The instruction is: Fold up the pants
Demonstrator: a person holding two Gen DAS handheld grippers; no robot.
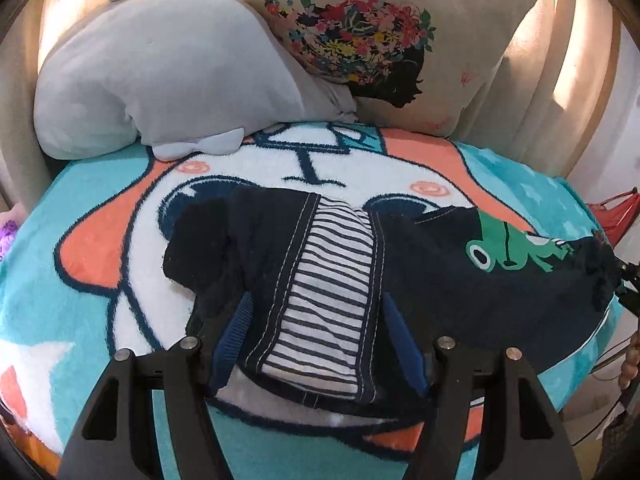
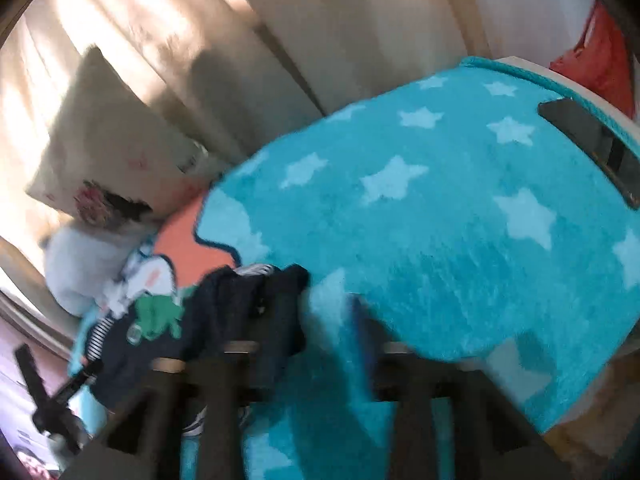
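Note:
Dark navy pants (image 1: 436,268) with a striped lining and a green frog patch (image 1: 516,248) lie crumpled on a turquoise cartoon blanket (image 1: 80,288). My left gripper (image 1: 316,320) stands open around the waistband; the blue fingers (image 1: 234,336) flank the striped part. In the blurred right wrist view the pants (image 2: 208,312) lie at lower left. My right gripper (image 2: 316,304) looks open, with its left finger against a dark fold of the pants. The right gripper also shows at the pants' right end in the left wrist view (image 1: 624,280).
A grey plush pillow (image 1: 160,76) and a cream flower-print cushion (image 1: 384,40) lean at the back against a beige curtain. A dark flat object (image 2: 592,148) lies at the blanket's far right edge. A red bag (image 2: 600,60) sits beyond it.

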